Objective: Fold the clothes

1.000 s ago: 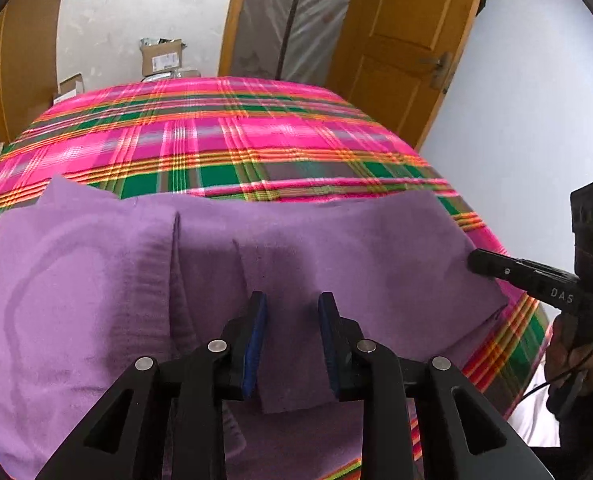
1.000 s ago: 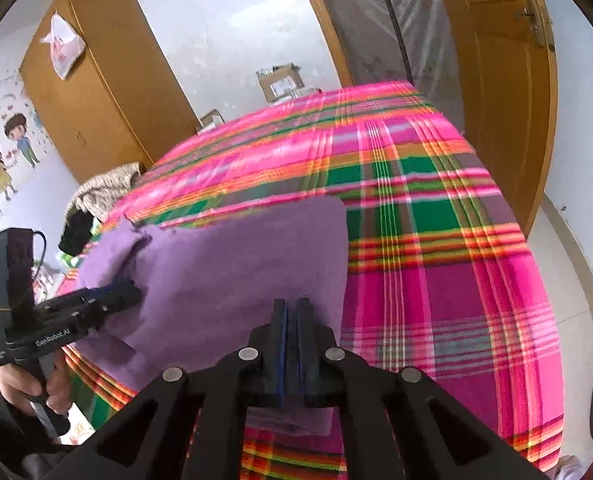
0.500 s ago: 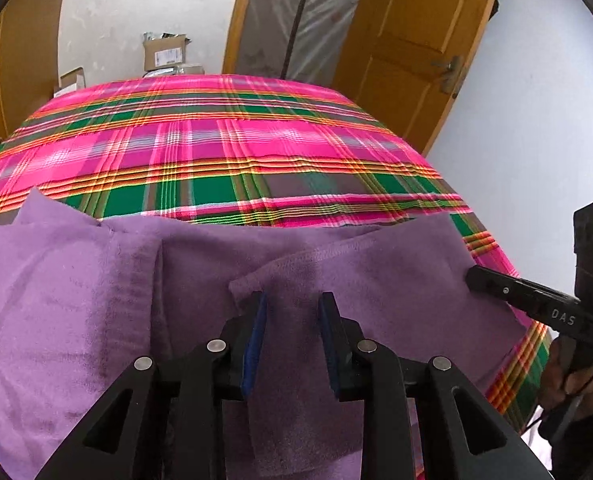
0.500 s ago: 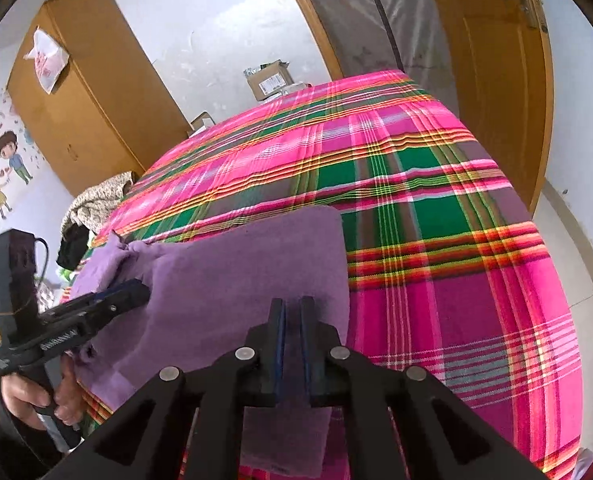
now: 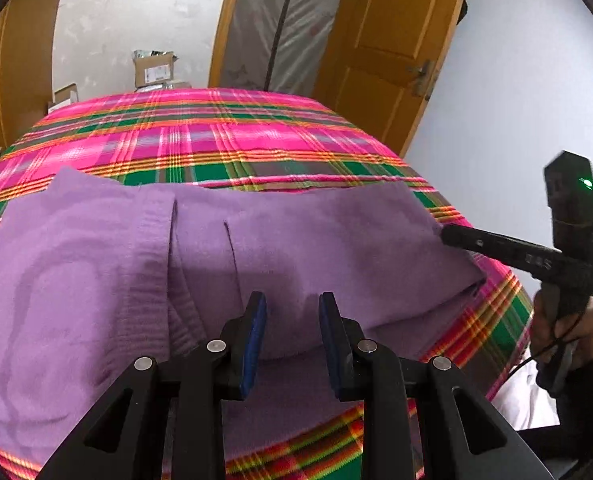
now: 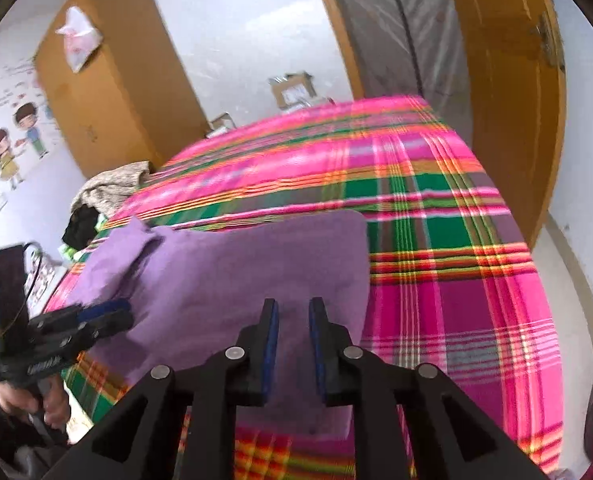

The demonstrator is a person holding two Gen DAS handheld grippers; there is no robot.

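The purple garment [image 5: 316, 248] is lying folded on the plaid bed [image 5: 216, 140]. The right claw [image 6: 292, 320] is just opening off its near edge; the left claw [image 5: 292, 312] is hovering released above it. Next, I'd judge, comes regripping for another fold.

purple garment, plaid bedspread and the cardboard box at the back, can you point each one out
purple garment [image 5: 316, 240], left wrist view, on its flat folded middle
plaid bedspread [image 6: 456, 288], right wrist view, on bare cloth right of the garment
cardboard box [image 5: 154, 70], left wrist view, on its labelled front face
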